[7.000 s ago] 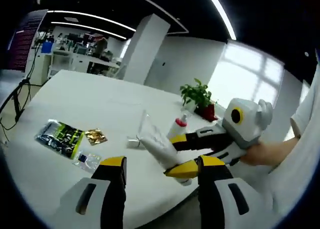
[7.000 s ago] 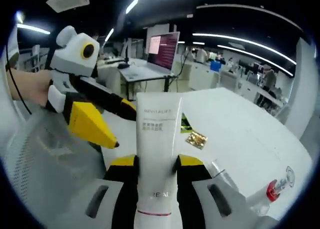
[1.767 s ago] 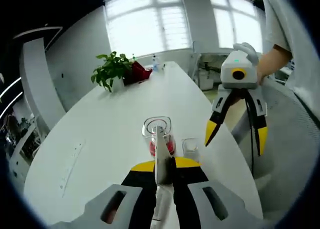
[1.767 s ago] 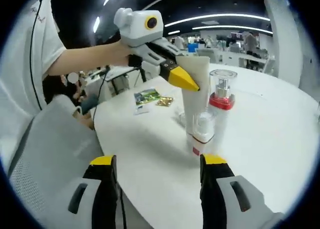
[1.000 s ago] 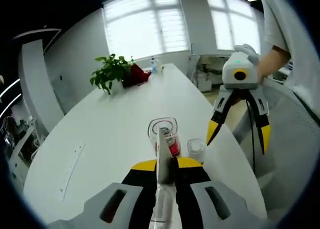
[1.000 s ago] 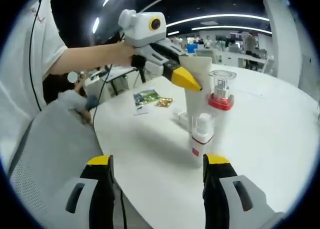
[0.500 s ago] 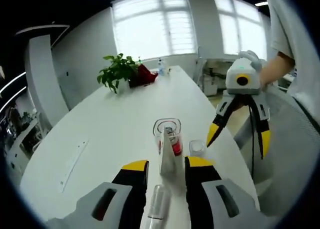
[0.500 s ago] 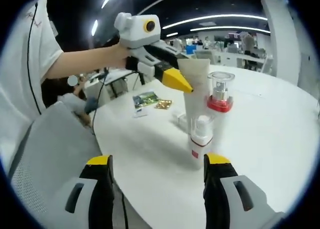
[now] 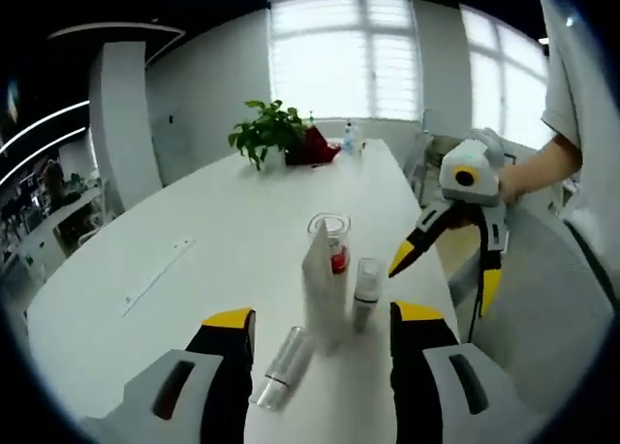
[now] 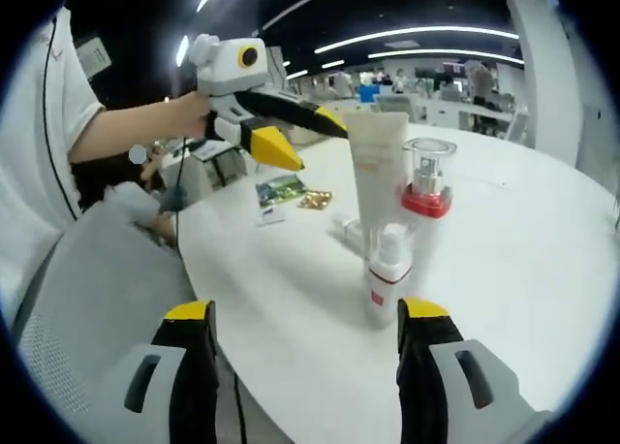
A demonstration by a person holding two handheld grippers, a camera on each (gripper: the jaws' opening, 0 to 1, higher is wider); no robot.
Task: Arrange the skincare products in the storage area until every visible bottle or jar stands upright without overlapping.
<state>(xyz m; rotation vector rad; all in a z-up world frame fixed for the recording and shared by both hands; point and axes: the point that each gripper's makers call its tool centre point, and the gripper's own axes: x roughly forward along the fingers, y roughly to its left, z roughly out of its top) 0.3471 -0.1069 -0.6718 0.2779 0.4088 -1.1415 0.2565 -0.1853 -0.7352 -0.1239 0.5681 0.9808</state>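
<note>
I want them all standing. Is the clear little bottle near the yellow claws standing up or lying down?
Lying down. The clear bottle rests on its side on the white table, beside the upright white tube.

A white squeeze tube (image 10: 378,173) stands upright on its cap, its flat crimped end on top, close against a clear-capped pump bottle with a red collar (image 10: 425,197), also upright. A small white bottle with a clear cap and a red band (image 10: 386,274) stands upright just beside the two. A clear slim bottle (image 9: 283,366) lies on its side near the tube's base.
</note>
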